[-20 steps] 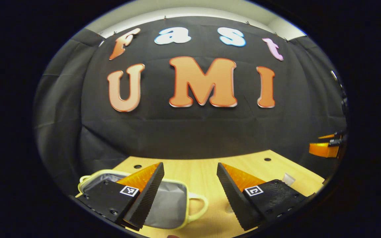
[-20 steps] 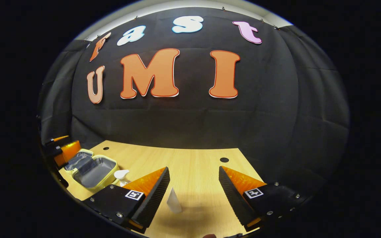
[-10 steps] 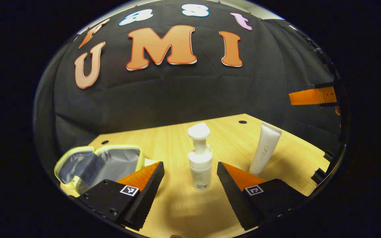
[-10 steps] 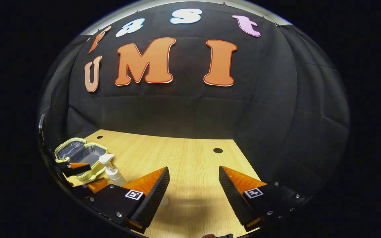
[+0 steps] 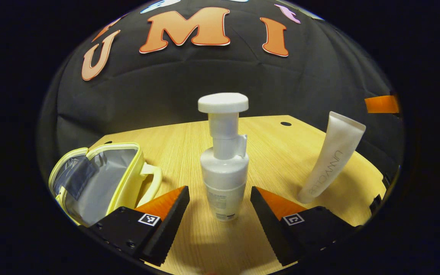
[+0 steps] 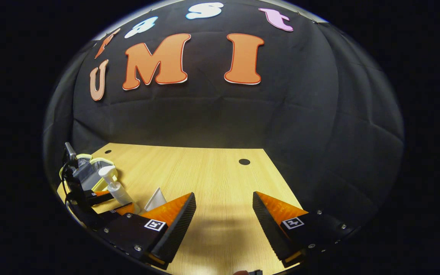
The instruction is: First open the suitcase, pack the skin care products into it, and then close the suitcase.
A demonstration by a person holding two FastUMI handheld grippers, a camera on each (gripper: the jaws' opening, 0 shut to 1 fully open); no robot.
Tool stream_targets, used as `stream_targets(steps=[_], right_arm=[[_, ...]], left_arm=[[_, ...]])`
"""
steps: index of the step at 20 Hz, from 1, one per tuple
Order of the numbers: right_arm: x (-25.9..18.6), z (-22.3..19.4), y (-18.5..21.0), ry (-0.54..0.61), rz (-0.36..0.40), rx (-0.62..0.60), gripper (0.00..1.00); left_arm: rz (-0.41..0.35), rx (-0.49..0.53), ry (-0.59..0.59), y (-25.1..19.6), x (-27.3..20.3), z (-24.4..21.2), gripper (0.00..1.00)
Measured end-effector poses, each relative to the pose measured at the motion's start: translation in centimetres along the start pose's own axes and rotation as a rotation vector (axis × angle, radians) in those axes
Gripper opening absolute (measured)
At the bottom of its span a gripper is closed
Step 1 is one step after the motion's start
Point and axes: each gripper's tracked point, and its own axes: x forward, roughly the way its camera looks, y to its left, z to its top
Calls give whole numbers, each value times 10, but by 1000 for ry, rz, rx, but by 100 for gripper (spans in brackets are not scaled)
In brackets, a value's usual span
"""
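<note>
1. Left tongs [image 5: 220,202]: spread wide, holding nothing; the upright pump bottle [image 5: 224,168] stands between the two tips, touched by neither.
2. Suitcase [image 5: 97,179]: open on the table [image 5: 273,152], left of these tongs; tube [image 5: 330,160] leaning to their right.
3. Right tongs [image 6: 224,208]: agape and empty over bare table.
4. Step, as judged: packing, first product. Next move calls for closing on the bottle's body without tipping it.

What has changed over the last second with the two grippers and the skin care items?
The left gripper swung from the open suitcase toward the pump bottle and closed in; the bottle now stands between its open fingers, ungripped. The right gripper tipped slightly downward. The tube, bottle and suitcase stayed put; nothing was grasped.
</note>
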Motion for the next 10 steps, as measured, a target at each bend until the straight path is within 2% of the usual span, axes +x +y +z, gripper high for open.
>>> stream_targets(steps=[2,3,5,10], right_arm=[[1,-5,2,12,7,3,95],[1,-8,5,18,12,1,95],[-3,-15,11,27,29,-5,95],[-15,-30,51,44,134,-4,95]], left_arm=[[-4,-15,7,-2,7,-1,97],[-8,-33,2,-7,7,0,77],[-12,-14,2,-7,12,2,61],[-34,-45,23,-9,-3,16,59]])
